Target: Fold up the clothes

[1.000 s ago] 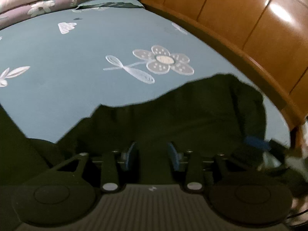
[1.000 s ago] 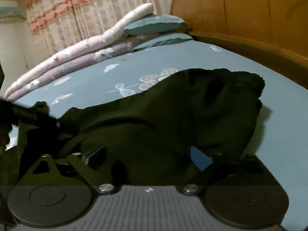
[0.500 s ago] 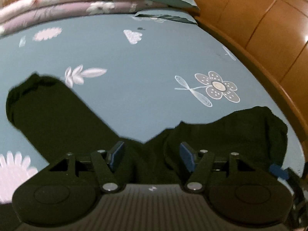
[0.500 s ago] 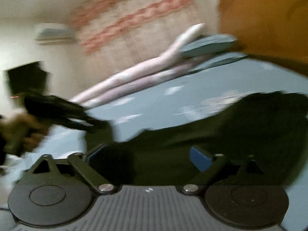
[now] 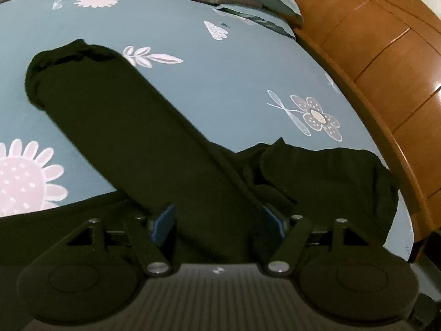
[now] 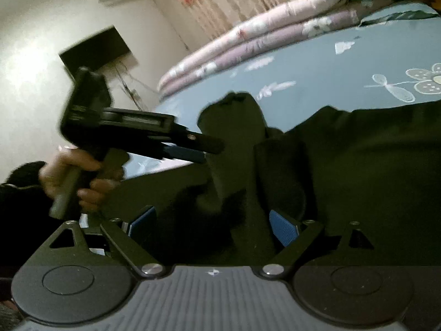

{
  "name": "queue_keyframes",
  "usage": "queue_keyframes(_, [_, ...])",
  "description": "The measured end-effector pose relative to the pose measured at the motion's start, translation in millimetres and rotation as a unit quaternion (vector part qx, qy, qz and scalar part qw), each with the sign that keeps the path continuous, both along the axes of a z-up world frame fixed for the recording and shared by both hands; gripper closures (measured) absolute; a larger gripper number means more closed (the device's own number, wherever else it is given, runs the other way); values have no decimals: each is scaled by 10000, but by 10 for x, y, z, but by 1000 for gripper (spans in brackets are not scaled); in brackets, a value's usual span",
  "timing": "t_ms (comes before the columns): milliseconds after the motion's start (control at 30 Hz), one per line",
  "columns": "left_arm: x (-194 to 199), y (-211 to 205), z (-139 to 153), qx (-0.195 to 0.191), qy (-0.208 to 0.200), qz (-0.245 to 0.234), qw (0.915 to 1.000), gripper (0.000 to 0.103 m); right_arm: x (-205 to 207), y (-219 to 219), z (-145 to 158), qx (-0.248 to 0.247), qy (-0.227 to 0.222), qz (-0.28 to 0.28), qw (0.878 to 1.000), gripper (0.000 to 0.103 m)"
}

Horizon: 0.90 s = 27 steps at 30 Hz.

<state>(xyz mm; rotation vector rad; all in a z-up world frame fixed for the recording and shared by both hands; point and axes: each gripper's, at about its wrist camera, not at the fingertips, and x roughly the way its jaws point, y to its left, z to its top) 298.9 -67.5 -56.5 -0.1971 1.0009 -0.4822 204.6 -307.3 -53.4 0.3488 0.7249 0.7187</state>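
garment: dark trousers (image 5: pixel 143 143) on the blue bedsheet (image 5: pixel 226 82), one leg toward 11 o'clock | my left claw (image 5: pixel 217 220): just been opening, pads apart around leg, not pressing | my right claw (image 6: pixel 212 223): apart over cloth | handling: I judge soft, light, limp; take the cuff (image 5: pixel 63 55) edge

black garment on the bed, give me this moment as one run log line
item: black fabric garment spread on blue floral bedsheet | left gripper: open, above one long section | right gripper: open | hold: none
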Motion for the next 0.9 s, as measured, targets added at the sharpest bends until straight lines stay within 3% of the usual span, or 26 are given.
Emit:
queue_keyframes(333, [-40,298,-125,-387,151,-67,9991,31,496,387,-53,-284,388,622,9969,11])
queue_keyframes(500, [-15,439,-182,-1132,473,-14,9924,31,661,604,-110,-603,504,808,9936,11])
queue_keyframes(667, [-6,509,-229,-1688,770,-50,9826,28,521,713,4,-411,297,1134,9923,11])
queue_keyframes(900, [7,467,-367,-1664,1036,38,9806,27,216,861,133,-191,184,1595,9868,11])
